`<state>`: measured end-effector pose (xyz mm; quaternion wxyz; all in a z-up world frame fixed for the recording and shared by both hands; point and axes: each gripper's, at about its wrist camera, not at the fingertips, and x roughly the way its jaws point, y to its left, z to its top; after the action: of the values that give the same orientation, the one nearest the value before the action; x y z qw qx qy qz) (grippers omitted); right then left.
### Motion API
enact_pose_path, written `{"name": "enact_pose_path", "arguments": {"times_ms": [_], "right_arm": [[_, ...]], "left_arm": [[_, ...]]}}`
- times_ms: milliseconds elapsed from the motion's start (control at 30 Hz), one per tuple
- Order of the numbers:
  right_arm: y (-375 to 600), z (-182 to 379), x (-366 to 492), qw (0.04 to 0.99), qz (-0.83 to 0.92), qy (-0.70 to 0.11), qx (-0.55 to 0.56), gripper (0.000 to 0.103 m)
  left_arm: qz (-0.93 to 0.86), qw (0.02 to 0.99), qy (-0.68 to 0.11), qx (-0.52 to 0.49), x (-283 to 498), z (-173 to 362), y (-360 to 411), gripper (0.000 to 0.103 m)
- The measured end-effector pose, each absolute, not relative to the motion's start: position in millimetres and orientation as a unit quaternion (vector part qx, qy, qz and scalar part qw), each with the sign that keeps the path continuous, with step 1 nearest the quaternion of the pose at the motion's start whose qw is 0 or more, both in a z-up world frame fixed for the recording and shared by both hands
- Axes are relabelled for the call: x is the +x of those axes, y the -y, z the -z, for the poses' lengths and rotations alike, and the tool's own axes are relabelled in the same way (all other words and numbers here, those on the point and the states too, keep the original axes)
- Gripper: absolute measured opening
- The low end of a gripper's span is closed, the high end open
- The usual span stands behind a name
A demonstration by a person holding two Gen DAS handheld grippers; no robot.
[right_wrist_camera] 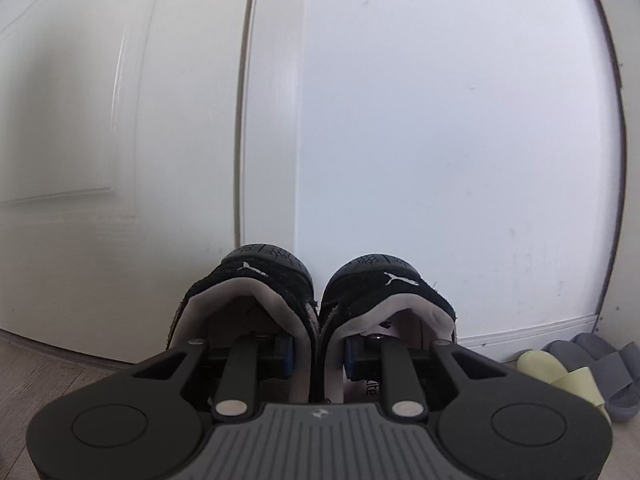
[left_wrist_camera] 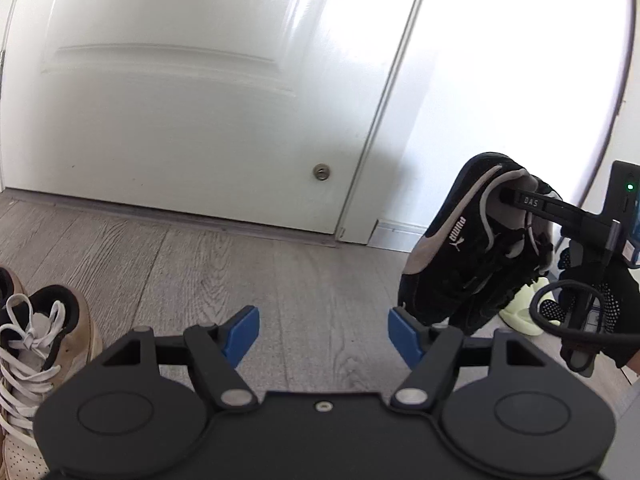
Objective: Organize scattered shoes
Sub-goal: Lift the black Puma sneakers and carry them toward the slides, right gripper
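Black suede Puma sneaker pair [right_wrist_camera: 316,304] hung off floor at 12 o'clock, right gripper [right_wrist_camera: 318,354] pinching both inner collars together. Left gripper [left_wrist_camera: 322,334] wide, empty. Tan high-top [left_wrist_camera: 36,344] at 9 o'clock. Pair likely light, soft; collars suit gripping.

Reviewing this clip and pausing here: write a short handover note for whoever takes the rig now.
Right gripper: shut on the black shoes, one finger inside each, pinching the inner collars together; the pair hangs off the floor near the door.
Left gripper: open, empty.
Tan sneaker lies on the floor at left; yellow slide and grey slides sit by the wall.
Done: black pair gathered.
Left: set it down, then tidy the others.
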<state>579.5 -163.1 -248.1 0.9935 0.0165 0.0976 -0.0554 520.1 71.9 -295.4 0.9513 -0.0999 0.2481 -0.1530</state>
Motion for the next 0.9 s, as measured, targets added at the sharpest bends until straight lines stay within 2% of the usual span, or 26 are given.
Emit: {"name": "enact_pose_path", "arguments": {"times_ms": [400,633,900], "right_arm": [[383.7,245.9,426.5,0.966,0.234,-0.101,0.052,0.025],[507.9,267.6,384.7,0.949,0.286,-0.127,0.042,0.026],[591.6,285.3,373.8,0.948,0.272,-0.160,0.052,0.025]], "left_arm": [[0.216,0.941,-0.251,-0.072,506.6,280.5,39.9,0.072],[0.232,0.939,-0.248,-0.052,528.1,263.2,108.9,0.072],[0.246,0.936,-0.249,-0.025,534.9,256.9,167.2,0.072]]}}
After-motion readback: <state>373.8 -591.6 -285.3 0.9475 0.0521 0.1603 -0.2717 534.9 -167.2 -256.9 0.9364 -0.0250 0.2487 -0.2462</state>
